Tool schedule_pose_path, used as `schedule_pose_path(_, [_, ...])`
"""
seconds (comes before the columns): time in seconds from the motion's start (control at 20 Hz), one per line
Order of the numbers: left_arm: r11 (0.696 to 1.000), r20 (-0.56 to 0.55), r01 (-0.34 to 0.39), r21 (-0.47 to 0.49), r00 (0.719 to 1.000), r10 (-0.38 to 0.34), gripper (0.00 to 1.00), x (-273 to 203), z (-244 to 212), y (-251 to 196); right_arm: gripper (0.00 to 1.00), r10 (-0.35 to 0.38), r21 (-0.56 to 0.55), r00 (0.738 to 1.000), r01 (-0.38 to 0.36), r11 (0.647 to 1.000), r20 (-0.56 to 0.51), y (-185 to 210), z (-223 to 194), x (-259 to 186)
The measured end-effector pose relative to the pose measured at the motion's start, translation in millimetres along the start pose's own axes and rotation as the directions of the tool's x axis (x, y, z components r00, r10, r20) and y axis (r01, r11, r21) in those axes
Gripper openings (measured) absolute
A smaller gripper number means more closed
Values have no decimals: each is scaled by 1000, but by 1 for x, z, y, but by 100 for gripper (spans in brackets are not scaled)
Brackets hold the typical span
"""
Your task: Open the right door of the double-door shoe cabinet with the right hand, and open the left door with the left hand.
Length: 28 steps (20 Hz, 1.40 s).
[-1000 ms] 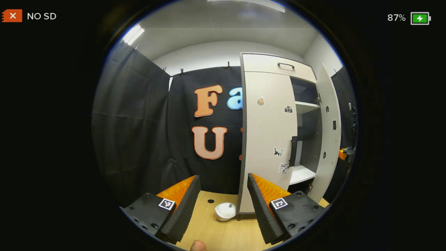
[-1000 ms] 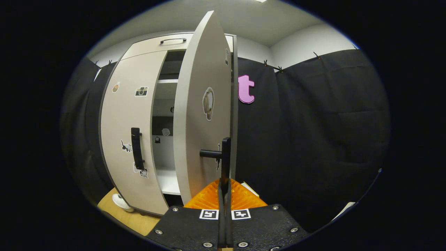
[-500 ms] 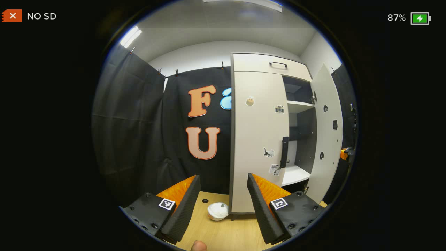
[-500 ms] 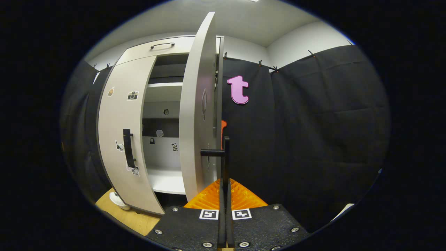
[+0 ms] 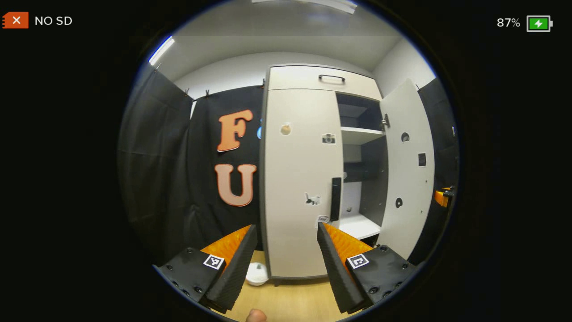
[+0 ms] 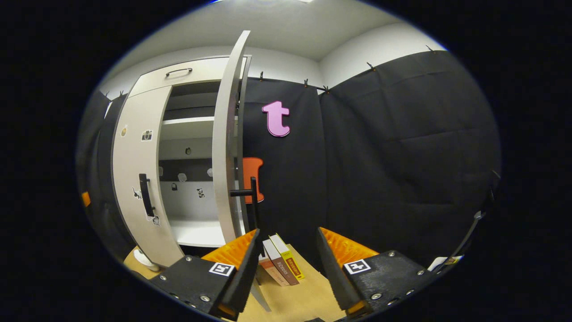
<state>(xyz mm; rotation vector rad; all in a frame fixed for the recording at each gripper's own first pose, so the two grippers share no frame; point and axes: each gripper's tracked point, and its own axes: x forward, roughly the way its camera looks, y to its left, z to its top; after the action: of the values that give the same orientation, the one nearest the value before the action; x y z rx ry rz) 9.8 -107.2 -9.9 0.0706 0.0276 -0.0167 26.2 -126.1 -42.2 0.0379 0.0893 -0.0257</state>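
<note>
The pale shoe cabinet [image 5: 313, 78] stands ahead in the left gripper view. Its left door [image 5: 299, 179] is closed, with a dark vertical handle [image 5: 335, 199] at its right edge. The right door [image 5: 409, 170] hangs wide open, baring shelves [image 5: 359, 134]. My left gripper [image 5: 286, 232] is open, well short of the left door and below its handle. In the right gripper view the right door [image 6: 225, 147] shows edge-on, its handle [image 6: 251, 197] just beyond my right gripper [image 6: 288, 237], which is open and holds nothing. The left door [image 6: 136, 179] is at the left.
A white bowl [image 5: 257, 273] sits on the wooden surface [image 5: 290, 299] by the cabinet's left foot. Several books [image 6: 281, 264] lean beside the open door. Black cloth walls [image 6: 402, 156] close in on both sides and behind the cabinet.
My right gripper has opened and let go of the right door's handle, and the door has swung wider. The left gripper has turned so the closed left door stands in front of it.
</note>
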Motion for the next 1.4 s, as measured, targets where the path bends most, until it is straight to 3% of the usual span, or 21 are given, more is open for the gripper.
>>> schedule_pose_path(0.05, [1000, 5, 13, 3, 1000, -13, 81, 6, 1, -13, 85, 0, 0, 1000, 0, 1000, -6, -4, -3, 0])
schedule_pose_path(0.15, [1000, 17, 24, 6, 1000, -24, 82, 24, 3, -30, 93, 9, -5, 1000, -10, 1000, -16, -17, -8, -4])
schedule_pose_path(0.7, [995, -18, 85, -56, 996, -86, 82, 143, -20, -100, 93, -71, 21, 996, 72, 997, -53, -82, -28, -5])
schedule_pose_path(1.2, [1000, -76, 2, 27, 997, 0, 82, 226, -52, -103, 93, -108, 52, 990, 113, 992, -94, -110, -40, -7])
schedule_pose_path(1.4, [1000, -52, 18, -2, 998, -18, 78, 234, -52, -109, 93, -115, 53, 988, 120, 991, -102, -111, -44, -6])
